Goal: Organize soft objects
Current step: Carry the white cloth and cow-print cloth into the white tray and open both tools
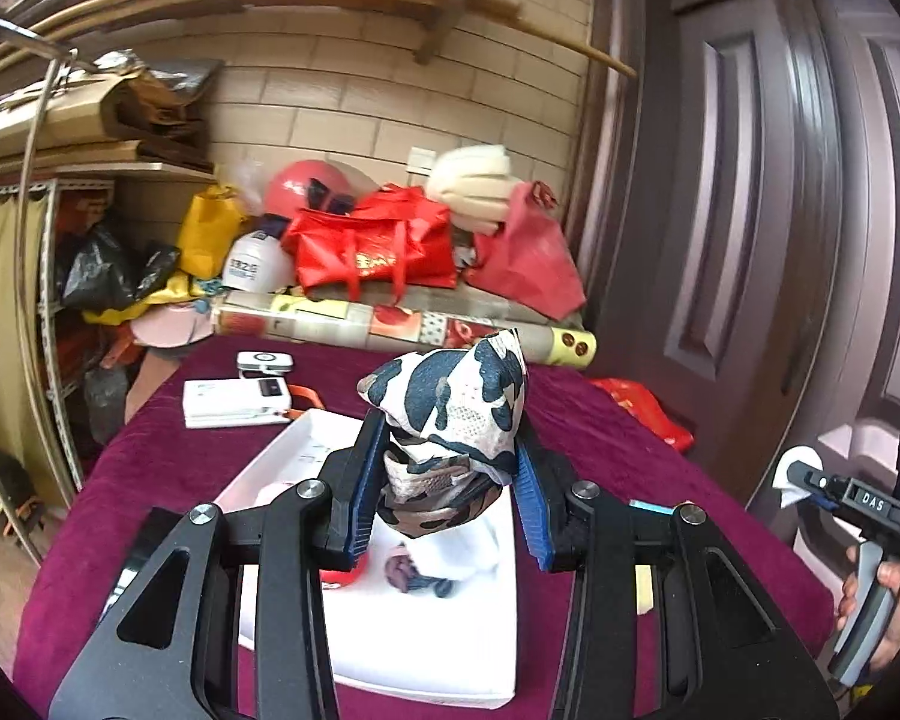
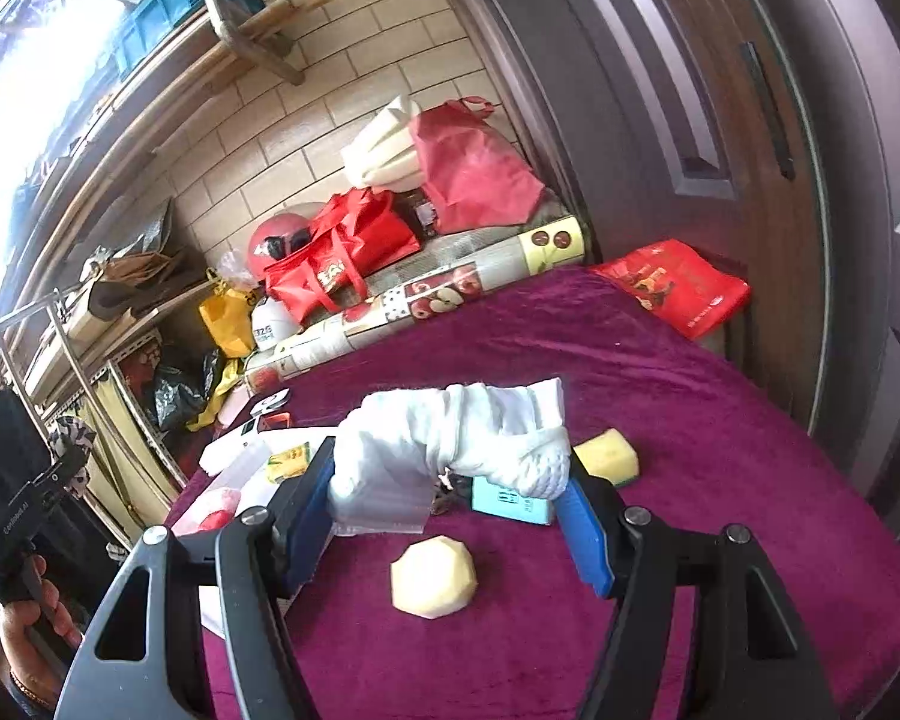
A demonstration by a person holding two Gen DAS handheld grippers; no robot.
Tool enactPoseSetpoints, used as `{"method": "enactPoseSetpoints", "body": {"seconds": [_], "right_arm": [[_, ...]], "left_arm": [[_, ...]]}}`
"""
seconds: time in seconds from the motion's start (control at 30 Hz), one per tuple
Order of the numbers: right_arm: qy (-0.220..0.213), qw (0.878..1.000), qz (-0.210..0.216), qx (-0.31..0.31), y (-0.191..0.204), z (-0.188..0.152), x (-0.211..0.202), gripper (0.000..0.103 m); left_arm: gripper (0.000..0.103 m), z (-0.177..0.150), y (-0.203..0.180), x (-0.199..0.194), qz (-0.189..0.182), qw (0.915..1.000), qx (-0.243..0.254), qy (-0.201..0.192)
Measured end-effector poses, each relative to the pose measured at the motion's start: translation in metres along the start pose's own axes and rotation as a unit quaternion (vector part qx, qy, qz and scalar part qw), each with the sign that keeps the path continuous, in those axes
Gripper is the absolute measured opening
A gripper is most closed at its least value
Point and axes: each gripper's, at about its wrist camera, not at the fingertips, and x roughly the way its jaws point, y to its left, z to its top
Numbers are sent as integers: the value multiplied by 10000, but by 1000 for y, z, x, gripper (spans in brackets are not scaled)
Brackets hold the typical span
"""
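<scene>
My left gripper (image 1: 450, 456) is shut on a bunched cloth with black, white and brown patches (image 1: 456, 402), held in the air above a white tray (image 1: 402, 630). In the tray lie a white cloth (image 1: 480, 546), a red piece (image 1: 342, 576) and a small purple and blue bundle (image 1: 414, 576). My right gripper (image 2: 450, 471) is shut on a white knitted cloth (image 2: 468, 426), lifted off the purple tablecloth (image 2: 660, 390). Below it lie a pale yellow foam lump (image 2: 432, 579) and a yellow sponge (image 2: 609, 456). Each gripper shows at the edge of the other's view.
A light blue box (image 2: 510, 501) and a clear plastic box (image 2: 384, 504) sit under the white cloth. A white case (image 1: 234, 402) and a small white device (image 1: 264, 360) lie further back. A patterned roll (image 1: 390, 318), red bags (image 1: 378, 240) and a dark door (image 1: 750, 210) close in the table.
</scene>
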Motion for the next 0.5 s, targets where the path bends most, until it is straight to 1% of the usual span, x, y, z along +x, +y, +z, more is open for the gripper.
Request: {"method": "enactPoseSetpoints", "body": {"seconds": [0.2,0.3,0.5], "right_arm": [[120,9998,106,-142,16,0,8,67],[142,9994,158,-273,26,2,10,67],[169,9983,279,-482,51,4,18,67]], "left_arm": [[39,-3,17,-13,152,9997,-132,-127],[39,-2,25,-15,117,9995,-247,-149],[39,-3,36,-24,181,9990,-351,-229]]}}
